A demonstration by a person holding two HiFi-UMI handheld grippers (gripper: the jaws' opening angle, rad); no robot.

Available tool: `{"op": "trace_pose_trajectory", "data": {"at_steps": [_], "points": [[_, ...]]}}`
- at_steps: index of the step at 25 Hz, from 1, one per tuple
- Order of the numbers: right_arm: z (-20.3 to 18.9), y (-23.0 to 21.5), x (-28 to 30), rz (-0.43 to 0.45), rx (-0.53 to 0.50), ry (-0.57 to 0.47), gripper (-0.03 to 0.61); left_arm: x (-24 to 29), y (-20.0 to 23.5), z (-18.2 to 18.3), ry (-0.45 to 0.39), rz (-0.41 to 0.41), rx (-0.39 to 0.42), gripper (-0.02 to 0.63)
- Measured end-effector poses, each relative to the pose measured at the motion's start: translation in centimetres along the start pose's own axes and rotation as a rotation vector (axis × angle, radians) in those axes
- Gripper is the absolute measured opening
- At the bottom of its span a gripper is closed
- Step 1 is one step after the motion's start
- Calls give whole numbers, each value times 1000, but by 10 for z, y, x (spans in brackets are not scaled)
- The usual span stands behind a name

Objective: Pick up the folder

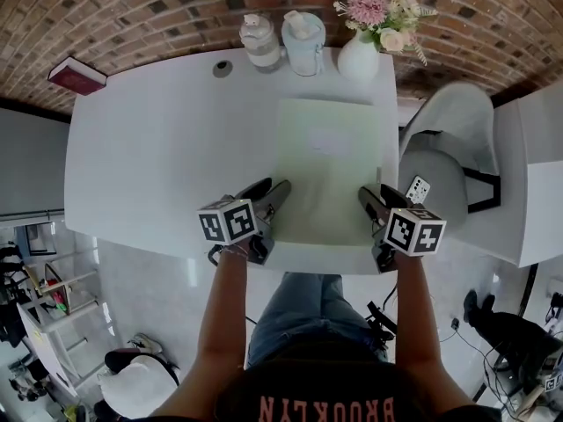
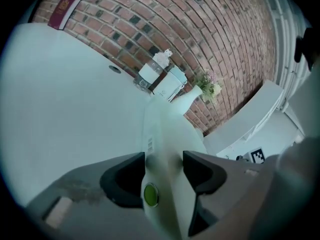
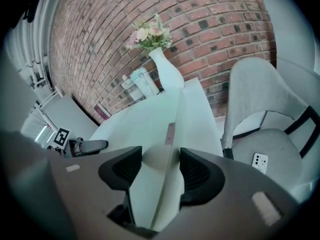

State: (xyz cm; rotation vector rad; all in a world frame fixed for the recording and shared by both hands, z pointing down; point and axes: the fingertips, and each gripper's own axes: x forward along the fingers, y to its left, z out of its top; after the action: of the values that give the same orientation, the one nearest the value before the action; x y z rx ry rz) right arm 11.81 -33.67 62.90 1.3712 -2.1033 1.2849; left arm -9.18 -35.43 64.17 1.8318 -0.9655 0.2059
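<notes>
A pale green folder (image 1: 330, 161) lies flat on the white table (image 1: 158, 148), right of centre, its near edge at the table's front. My left gripper (image 1: 273, 196) sits at the folder's near left corner and my right gripper (image 1: 374, 199) at its near right corner. In the left gripper view the folder (image 2: 167, 129), with a green snap button, runs between the jaws of that gripper (image 2: 164, 164), which stand wide apart. In the right gripper view the folder's edge (image 3: 192, 114) likewise passes between the spread jaws of that gripper (image 3: 161, 161). Neither gripper's pads visibly press on it.
Along the table's far edge, by the brick wall, stand a clear bottle (image 1: 261, 42), a pale blue jug (image 1: 303, 42) and a white vase of flowers (image 1: 359, 55). A red book (image 1: 77, 76) lies at the far left corner. A grey chair (image 1: 449, 148) with a small remote (image 1: 418, 189) stands right.
</notes>
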Motion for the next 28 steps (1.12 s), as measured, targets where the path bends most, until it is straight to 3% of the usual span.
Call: {"op": "trace_pose_trajectory", "data": {"at_steps": [11, 28], "points": [[4, 12, -9, -6, 17, -2, 218, -9, -12, 8, -19, 20, 0, 232], [29, 39, -45, -4, -64, -85, 216, -39, -46, 26, -103, 1, 50, 227]]}}
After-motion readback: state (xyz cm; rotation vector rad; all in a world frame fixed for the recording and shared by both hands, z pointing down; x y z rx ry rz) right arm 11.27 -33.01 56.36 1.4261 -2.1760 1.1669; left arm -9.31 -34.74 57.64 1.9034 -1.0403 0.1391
